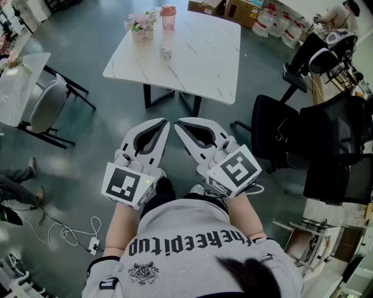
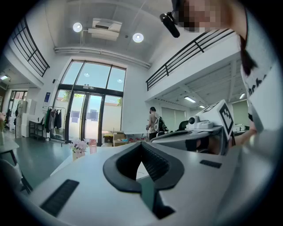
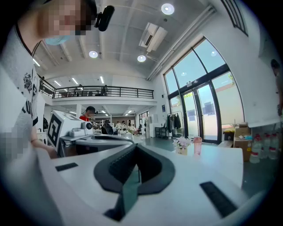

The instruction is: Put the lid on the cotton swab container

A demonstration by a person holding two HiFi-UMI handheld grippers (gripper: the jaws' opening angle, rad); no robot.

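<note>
I am holding both tongs level in front of my waist, well short of the white marble-patterned rectangular table (image 1: 201, 55). The left gripper (image 1: 167, 123) is clenched. In the left gripper view its two dark ribbed pads are meeting at the tip, with nothing between them. The right gripper (image 1: 177, 124) is clenched likewise, and the right gripper view is showing its pads closing on empty air. In the head view both tips are pointing toward the table and lying just beside each other.

The small clear cotton swab container (image 1: 166, 52) is standing on the left half of the table top, well apart from both grippers. Whether it is capped I cannot tell, because it is showing too small. A pink tumbler (image 1: 168, 17) is standing beyond it near the far edge, and a pot of pale pink flowers (image 1: 141, 24) is standing just to the left of that tumbler.

Around the table:
- black office chairs (image 1: 280, 137) are standing to its right;
- a grey chair (image 1: 45, 105) is standing to its left;
- the grey-green floor (image 1: 105, 99) is lying under all of these.
</note>
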